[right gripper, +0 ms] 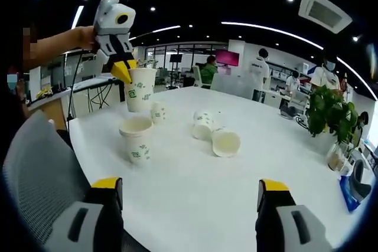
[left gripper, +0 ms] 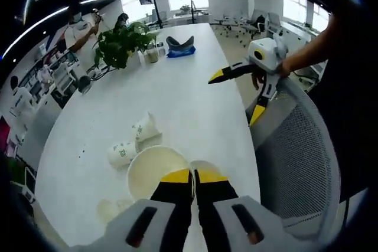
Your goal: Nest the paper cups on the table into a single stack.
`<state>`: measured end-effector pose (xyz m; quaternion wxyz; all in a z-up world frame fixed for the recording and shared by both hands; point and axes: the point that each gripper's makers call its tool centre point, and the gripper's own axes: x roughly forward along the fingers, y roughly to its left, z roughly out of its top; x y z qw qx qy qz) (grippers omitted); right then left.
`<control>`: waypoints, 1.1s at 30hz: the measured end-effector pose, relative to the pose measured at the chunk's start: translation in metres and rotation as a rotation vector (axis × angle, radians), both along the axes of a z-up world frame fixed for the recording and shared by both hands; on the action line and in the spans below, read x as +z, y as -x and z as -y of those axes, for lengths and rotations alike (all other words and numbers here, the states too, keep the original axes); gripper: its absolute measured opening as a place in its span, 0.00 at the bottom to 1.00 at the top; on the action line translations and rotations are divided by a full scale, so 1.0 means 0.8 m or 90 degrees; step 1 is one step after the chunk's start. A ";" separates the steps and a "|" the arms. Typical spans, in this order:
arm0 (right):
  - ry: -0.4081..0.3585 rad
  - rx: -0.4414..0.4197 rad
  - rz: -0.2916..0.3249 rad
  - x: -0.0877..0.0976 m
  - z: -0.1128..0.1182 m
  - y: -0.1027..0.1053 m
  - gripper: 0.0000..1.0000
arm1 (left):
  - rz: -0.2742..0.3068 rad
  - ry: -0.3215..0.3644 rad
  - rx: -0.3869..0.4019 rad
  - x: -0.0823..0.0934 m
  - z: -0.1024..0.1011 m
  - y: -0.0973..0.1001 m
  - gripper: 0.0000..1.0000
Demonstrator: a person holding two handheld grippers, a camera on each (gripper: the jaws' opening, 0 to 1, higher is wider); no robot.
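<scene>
Left gripper view: the left hand-held gripper (left gripper: pixel 192 176) pinches the rim of a paper cup (left gripper: pixel 155 169) above the white worktop (left gripper: pixel 195 98), beside two tipped cups (left gripper: pixel 134 141). The right hand-held gripper (left gripper: pixel 236 92) hangs spread over the edge.

Right gripper view: its jaws stand wide apart; the held cup (right gripper: pixel 140 89) hangs over an upright cup (right gripper: pixel 136 138), toppled cups (right gripper: pixel 215 134) nearby

The left claw (left gripper: pixel 193 176) covers the near rim of the cup (left gripper: pixel 155 170) it's pinching, so the cup's body can't be seen. Past the right claw (right gripper: pixel 190 188), the potted plant (right gripper: pixel 332 116) is cut off at the edge; logos on the fallen cups (right gripper: pixel 214 134) are too tiny to read.
</scene>
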<state>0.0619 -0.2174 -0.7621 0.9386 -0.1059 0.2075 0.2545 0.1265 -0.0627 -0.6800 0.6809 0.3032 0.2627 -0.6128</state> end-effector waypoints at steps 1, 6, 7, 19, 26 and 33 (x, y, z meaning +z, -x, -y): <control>0.000 0.000 0.000 0.000 0.000 0.000 0.96 | -0.001 0.000 -0.002 -0.001 0.001 0.002 0.00; 0.000 0.000 -0.001 0.000 0.000 0.000 0.96 | -0.007 -0.003 -0.016 -0.007 0.005 0.009 0.00; 0.000 -0.001 -0.001 0.000 0.000 0.000 0.96 | -0.008 -0.004 -0.016 -0.009 0.005 0.009 0.00; 0.005 0.001 -0.006 -0.001 -0.001 0.001 0.95 | -0.021 -0.006 -0.025 -0.021 0.012 0.016 0.00; 0.004 0.001 -0.007 -0.003 0.001 0.000 0.95 | -0.031 -0.011 -0.029 -0.029 0.015 0.022 0.00; 0.005 0.001 -0.008 -0.004 0.001 0.001 0.94 | -0.038 -0.018 -0.025 -0.047 0.016 0.022 0.00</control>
